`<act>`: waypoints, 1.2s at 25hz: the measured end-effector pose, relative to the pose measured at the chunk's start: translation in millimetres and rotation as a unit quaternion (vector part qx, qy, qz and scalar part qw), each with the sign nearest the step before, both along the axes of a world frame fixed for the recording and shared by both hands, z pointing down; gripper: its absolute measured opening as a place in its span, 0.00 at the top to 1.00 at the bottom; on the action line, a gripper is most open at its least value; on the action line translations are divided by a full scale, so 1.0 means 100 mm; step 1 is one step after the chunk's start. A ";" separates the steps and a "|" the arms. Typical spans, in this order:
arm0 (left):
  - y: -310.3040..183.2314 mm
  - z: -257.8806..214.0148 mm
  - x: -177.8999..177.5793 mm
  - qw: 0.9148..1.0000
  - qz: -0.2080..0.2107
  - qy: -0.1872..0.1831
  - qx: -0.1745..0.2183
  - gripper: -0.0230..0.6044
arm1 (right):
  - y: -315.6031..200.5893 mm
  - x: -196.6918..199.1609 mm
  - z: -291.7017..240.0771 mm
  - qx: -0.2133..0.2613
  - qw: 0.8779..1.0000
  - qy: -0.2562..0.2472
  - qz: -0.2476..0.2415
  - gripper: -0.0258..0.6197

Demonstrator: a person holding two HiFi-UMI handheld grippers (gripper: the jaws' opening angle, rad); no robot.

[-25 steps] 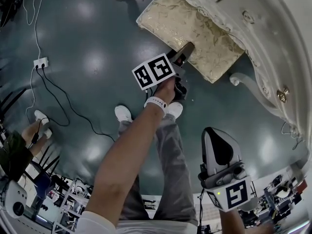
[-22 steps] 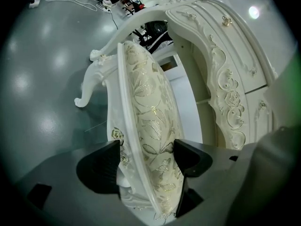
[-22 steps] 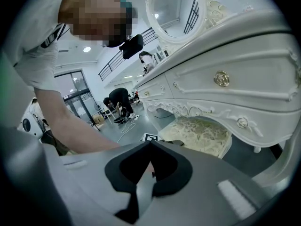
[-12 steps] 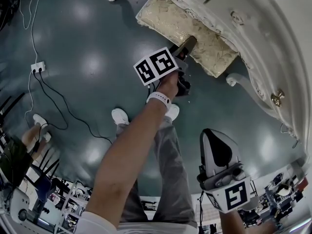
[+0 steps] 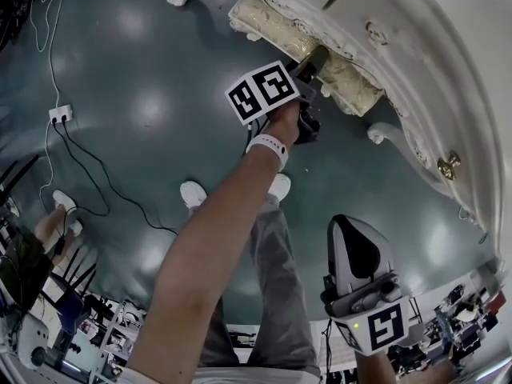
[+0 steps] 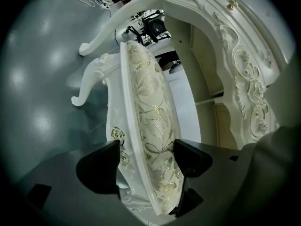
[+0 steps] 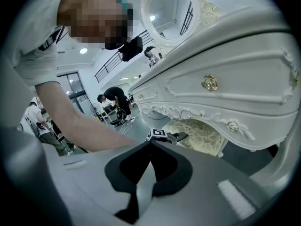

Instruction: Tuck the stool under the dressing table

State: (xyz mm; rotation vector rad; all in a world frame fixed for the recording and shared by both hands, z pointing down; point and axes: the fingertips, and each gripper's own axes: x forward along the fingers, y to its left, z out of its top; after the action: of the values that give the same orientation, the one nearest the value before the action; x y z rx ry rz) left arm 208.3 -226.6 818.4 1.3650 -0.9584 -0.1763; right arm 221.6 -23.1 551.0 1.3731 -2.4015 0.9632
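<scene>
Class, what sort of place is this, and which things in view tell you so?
Probably a lab or studio hall, not a bedroom: the ornate dressing table and stool stand on a glossy grey floor, with a power strip, trailing cables and equipment stands nearby.

Teal floor [image 5: 152,94] w/ stool [image 5: 350,80], dressing table [image 5: 424,94], power strip [image 5: 61,114] + cables [image 5: 90,169] on it.

The dressing table [image 5: 432,70] hangs close over the stool [image 5: 272,24]; the floor [image 5: 136,94] beside lies open.
</scene>
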 end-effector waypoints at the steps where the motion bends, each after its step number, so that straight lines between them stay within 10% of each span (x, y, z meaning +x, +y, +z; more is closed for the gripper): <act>1: -0.04 0.00 0.02 1.000 -0.002 0.000 0.002 0.39 | 0.00 0.01 0.00 -0.001 1.000 0.000 0.005 0.94; 25: -0.02 -0.16 -0.10 0.998 0.052 0.011 0.020 0.40 | 0.08 -0.14 -0.15 0.001 0.999 -0.001 0.037 0.94; 30: 0.28 -0.39 -0.33 0.994 0.102 -0.026 0.029 0.65 | 0.08 -0.38 -0.42 0.018 0.999 0.000 0.036 0.94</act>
State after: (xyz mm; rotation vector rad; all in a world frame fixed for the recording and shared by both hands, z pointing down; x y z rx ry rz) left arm 175.5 -198.6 779.4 1.5173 -0.8552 -0.0131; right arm 183.6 -15.5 509.2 1.4812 -2.3961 0.9409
